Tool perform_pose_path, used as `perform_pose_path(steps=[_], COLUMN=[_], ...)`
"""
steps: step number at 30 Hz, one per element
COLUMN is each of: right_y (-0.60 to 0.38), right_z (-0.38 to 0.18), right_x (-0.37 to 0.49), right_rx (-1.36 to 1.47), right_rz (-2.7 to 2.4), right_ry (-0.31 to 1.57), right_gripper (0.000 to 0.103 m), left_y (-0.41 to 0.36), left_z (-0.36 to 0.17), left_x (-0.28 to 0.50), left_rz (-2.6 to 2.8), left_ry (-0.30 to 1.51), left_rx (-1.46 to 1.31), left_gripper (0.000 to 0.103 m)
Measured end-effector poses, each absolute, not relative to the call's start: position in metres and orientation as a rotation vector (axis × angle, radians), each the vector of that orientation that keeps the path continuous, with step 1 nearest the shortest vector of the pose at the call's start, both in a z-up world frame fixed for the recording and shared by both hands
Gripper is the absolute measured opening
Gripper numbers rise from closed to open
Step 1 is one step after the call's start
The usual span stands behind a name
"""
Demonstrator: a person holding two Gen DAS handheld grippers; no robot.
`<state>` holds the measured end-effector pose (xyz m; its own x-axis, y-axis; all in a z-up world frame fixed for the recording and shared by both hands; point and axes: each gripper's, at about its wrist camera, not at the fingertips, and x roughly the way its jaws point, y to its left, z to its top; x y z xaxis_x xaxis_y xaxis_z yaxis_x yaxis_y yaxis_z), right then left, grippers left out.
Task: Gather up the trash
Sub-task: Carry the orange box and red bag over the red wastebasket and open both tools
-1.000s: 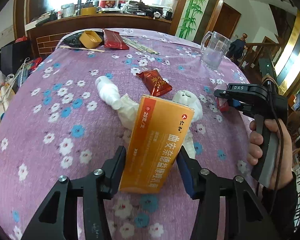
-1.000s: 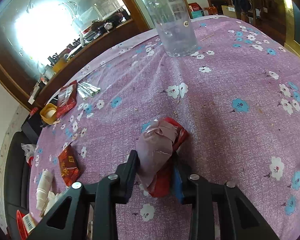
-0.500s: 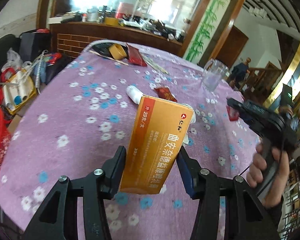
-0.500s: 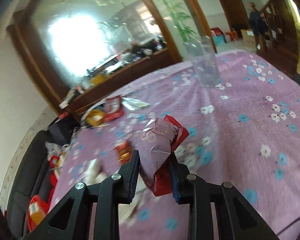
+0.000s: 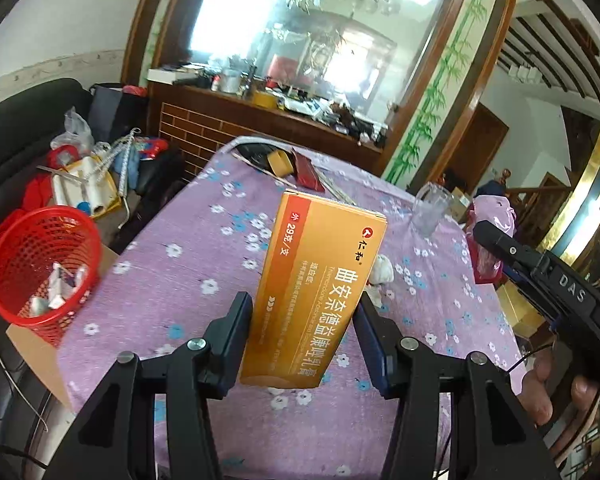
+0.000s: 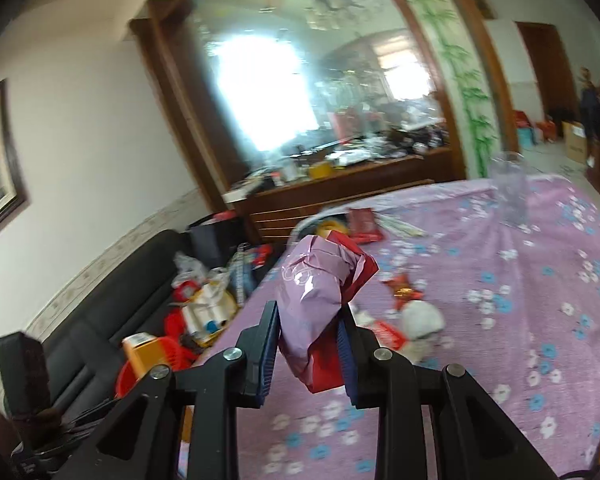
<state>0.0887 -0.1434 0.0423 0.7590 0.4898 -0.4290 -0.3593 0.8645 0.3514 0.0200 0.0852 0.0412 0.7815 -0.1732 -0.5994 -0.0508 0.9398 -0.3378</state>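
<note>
Open air over the flowered tablecloth (image 5: 188, 280) toward the red basket (image 5: 40, 264); glass (image 5: 430, 210) well aside.

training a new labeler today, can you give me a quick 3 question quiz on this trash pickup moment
1. True or false: the left gripper is clamped on an orange box.
2. What does the right gripper hold? A) a glass B) a crumpled pink and red wrapper C) nothing
3. Where does the red basket stand relative to the table, in the left wrist view?

Key:
1. True.
2. B, the crumpled pink and red wrapper.
3. Off its left edge, lower down, with some trash already inside.
</note>
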Motion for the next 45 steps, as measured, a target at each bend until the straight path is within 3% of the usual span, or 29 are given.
perform_pose_path(steps=[21,45], right_y=[-0.008,0.115], right_z=[0.06,0.023], right_x=[0.061,0.101], right_rx=[0.172,0.12], right_rz=[0.797,1.02], right_ry=[0.523,0.661], right_gripper=[0.03,0.03], left_y=[0.194,0.296], left_z=[0.071,0.056], left_x=[-0.04,-0.042], left_rz=[0.162,0.336], left_ry=[0.524,0.488], left_rx=[-0.428,-0.524], left_gripper=[0.053,0.053])
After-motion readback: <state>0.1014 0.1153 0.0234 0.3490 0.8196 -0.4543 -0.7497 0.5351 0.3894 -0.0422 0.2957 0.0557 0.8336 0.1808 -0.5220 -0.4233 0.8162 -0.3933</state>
